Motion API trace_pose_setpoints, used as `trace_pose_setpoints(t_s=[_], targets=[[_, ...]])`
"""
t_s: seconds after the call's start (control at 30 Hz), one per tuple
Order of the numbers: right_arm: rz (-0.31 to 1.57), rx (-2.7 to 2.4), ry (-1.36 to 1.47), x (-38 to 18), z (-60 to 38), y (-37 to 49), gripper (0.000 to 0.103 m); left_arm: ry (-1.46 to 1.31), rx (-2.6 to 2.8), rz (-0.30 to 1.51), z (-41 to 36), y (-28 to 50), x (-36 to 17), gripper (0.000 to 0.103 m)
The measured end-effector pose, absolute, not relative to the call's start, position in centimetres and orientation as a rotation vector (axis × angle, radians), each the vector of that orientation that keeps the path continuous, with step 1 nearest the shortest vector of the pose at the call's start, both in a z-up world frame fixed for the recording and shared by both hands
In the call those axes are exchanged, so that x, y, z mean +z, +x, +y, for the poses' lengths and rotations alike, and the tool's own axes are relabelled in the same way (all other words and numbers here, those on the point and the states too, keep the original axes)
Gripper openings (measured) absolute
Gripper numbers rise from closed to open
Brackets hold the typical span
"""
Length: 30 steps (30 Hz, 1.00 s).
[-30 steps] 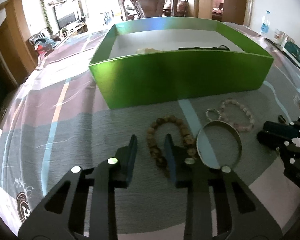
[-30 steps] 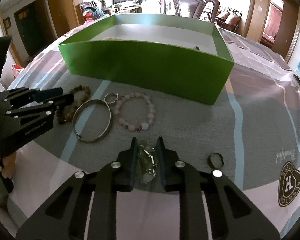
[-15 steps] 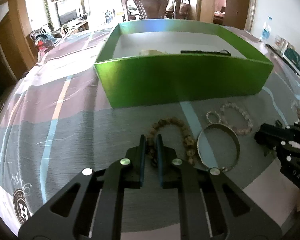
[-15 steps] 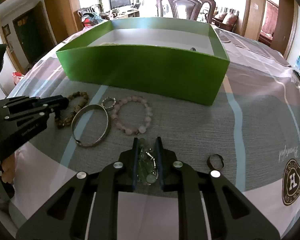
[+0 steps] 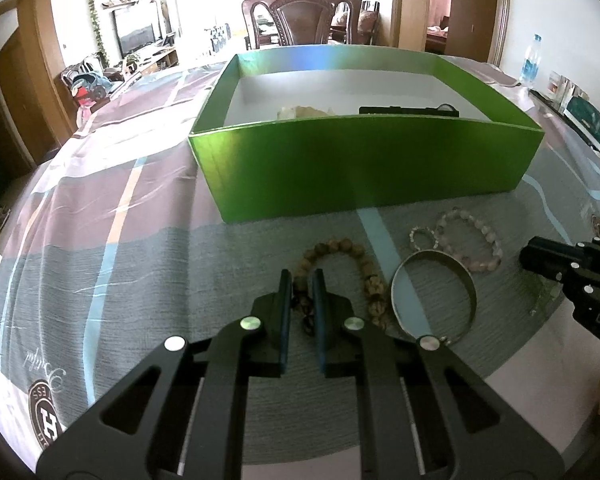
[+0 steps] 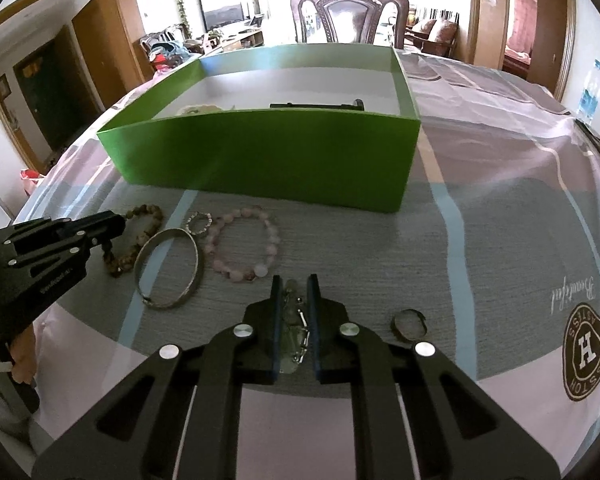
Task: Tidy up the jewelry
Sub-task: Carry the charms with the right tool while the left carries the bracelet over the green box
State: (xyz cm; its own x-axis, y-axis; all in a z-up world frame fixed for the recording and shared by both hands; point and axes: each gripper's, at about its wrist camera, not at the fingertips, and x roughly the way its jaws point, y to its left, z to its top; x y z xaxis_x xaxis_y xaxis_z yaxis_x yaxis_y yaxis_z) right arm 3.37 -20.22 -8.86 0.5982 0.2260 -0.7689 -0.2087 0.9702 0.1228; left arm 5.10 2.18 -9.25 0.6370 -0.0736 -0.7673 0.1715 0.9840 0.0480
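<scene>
Brown bead bracelet (image 5: 342,264) sits clamped in left hand-held gripper (image 5: 302,280).

left gripper (image 5: 301,280): matte black linkage arms displaying round silver screws | fingers (image 5: 285,312): showing blue-edged pads | right gripper (image 6: 293,286): showing identical build, white lettering on side

Tablecloth badge (image 6: 588,351): large "H", ringed by upside-down letters, partly "AESTH"
Tablecloth script (image 6: 572,291): upside-down, seemingly "Beautiful"
</scene>
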Motion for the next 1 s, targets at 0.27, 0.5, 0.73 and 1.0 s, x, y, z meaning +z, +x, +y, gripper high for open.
trace_pose_setpoints(t_s=[0.27,0.5,0.73,1.0], targets=[[0.905,0.256,0.021,-9.0,-20.2,3.5,0.012,0.122,-0.140,0.871,2.1,5.1,-9.3,0.011],[0.904,0.258,0.023,-8.9,-20.2,3.6,0.012,0.122,-0.139,0.874,2.2,5.2,-9.5,0.011],[0.892,0.257,0.025,-8.7,-20.1,3.4,0.012,0.116,-0.131,0.859,2.6,5.1,-9.4,0.011],[0.831,0.308,0.054,-4.9,-20.5,2.5,0.008,0.037,-0.210,0.831,3.4,4.1,-4.8,0.011]])
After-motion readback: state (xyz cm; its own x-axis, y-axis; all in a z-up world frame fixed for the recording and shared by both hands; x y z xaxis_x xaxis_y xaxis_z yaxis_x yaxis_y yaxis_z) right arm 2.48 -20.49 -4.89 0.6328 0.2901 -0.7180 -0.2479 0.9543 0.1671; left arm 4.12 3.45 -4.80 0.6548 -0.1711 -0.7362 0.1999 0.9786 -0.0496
